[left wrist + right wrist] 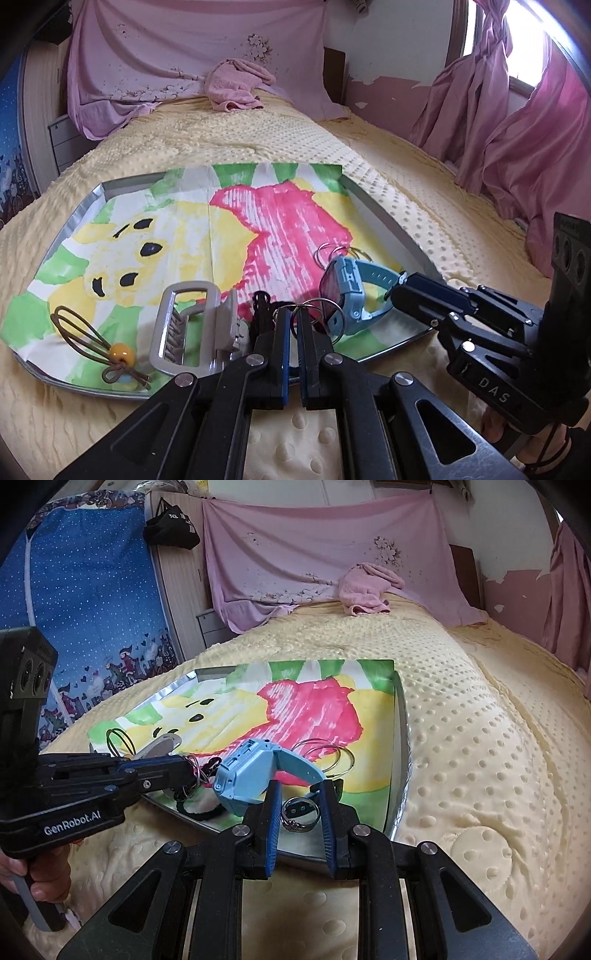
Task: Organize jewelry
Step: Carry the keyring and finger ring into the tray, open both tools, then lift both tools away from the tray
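Note:
A metal tray lined with a painted paper lies on the bed. On it are a blue watch, metal rings, a grey hair clip and a brown hair tie with a yellow bead. My left gripper is shut on a key ring with a black cord. My right gripper is shut on the blue watch by its strap; a silver ring lies between its fingers. The left gripper also shows in the right wrist view.
The tray sits on a yellow dotted blanket. A pink cloth lies near the headboard. Pink curtains hang at the right, a blue patterned panel at the left.

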A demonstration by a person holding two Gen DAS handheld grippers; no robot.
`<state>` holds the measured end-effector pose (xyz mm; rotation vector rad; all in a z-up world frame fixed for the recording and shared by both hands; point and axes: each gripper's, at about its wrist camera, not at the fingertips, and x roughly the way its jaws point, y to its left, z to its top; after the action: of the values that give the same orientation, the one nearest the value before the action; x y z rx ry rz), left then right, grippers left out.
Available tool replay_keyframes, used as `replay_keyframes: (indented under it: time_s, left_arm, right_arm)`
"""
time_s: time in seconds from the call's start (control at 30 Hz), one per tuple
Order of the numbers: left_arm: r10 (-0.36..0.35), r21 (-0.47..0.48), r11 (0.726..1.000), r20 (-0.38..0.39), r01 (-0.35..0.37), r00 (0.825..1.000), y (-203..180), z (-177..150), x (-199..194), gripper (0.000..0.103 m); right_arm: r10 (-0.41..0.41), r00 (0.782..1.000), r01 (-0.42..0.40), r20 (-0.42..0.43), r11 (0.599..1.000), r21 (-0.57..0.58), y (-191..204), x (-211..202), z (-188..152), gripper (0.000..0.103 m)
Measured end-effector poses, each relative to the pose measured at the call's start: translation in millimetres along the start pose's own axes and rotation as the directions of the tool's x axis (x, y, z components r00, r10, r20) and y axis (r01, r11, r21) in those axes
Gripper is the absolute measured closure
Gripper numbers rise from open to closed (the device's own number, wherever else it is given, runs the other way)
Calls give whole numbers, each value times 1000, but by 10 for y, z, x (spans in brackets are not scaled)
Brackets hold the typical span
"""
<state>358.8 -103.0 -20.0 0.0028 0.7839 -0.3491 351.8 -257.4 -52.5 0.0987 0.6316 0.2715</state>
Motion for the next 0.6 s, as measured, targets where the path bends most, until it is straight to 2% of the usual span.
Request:
replay_keyframes:
  time_s: [0.37,0.47,0.6]
  left_arm:
    - [13,-52,999,12,-13,1000,77,-47,-48,99]
    - [10,-60,998,17,-9,1000,90,-67,-72,99]
    - [1,-68,998,45,2,999,71,-95,-163,99]
  right_arm:
    - [2,1000,-3,4,1000,11,-15,-40,-24,81]
    - [-8,1000,7,29,1000,17,-26,-117,-31,67]
    - [-20,998,18,66,999,29,-42,-250,-26,66]
